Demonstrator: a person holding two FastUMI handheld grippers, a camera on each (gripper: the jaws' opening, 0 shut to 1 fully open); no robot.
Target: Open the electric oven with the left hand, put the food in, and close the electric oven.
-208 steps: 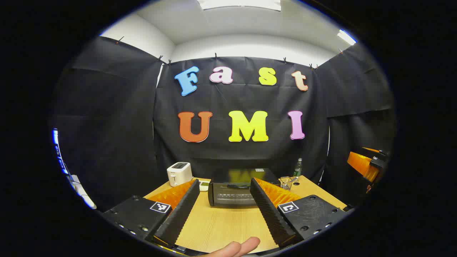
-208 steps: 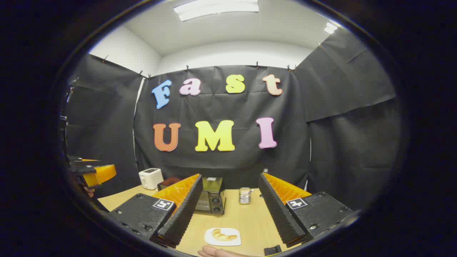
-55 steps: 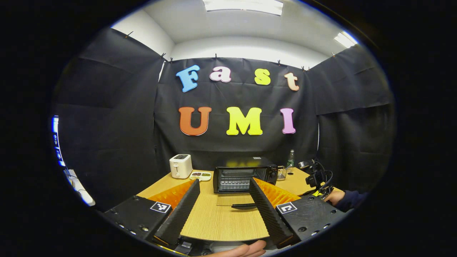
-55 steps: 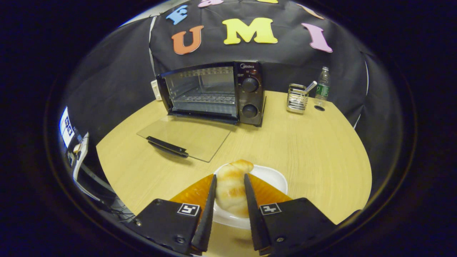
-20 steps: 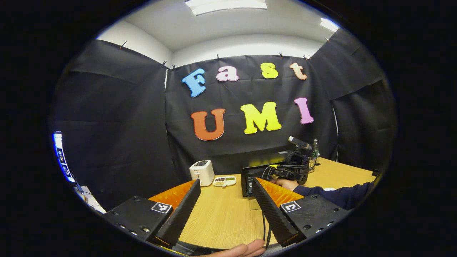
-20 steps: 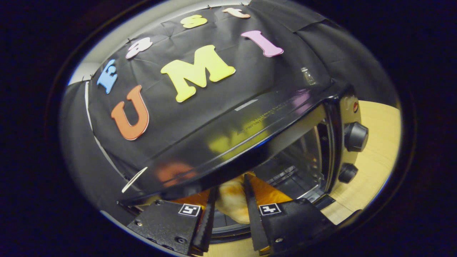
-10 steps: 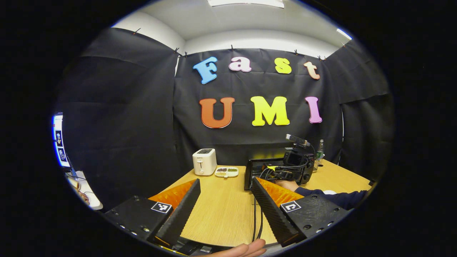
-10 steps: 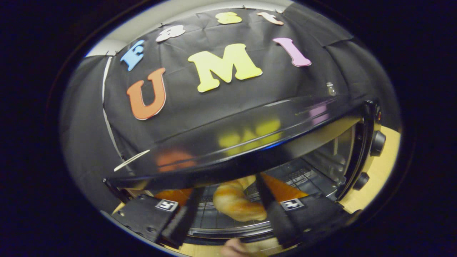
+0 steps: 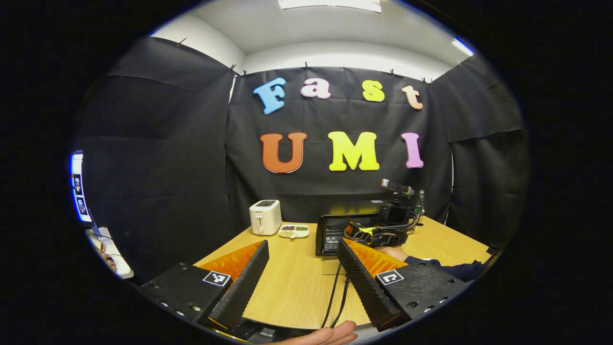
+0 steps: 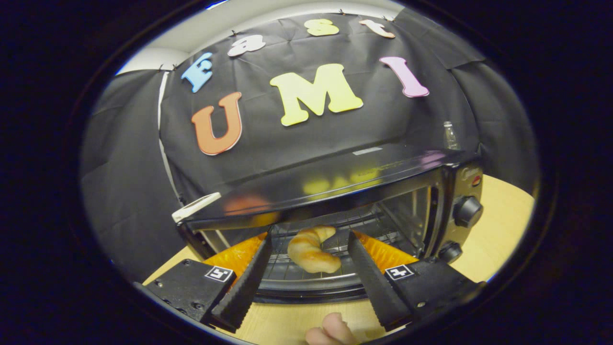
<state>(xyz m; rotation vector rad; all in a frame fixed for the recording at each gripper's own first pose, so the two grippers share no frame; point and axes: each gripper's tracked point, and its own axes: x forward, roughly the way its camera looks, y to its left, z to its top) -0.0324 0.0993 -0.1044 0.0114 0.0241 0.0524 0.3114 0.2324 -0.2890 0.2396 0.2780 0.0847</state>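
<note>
Resting on rack: croissant lies on the wire rack inside the oven, at 12 o'clock from the right gripper.
Right gripper: spread wide, fingers either side of the croissant, not touching it.
Left gripper: wide apart, holding nothing, above the tabletop.
Oven from left gripper view: at 1 o'clock, toaster at 11 o'clock.
</note>
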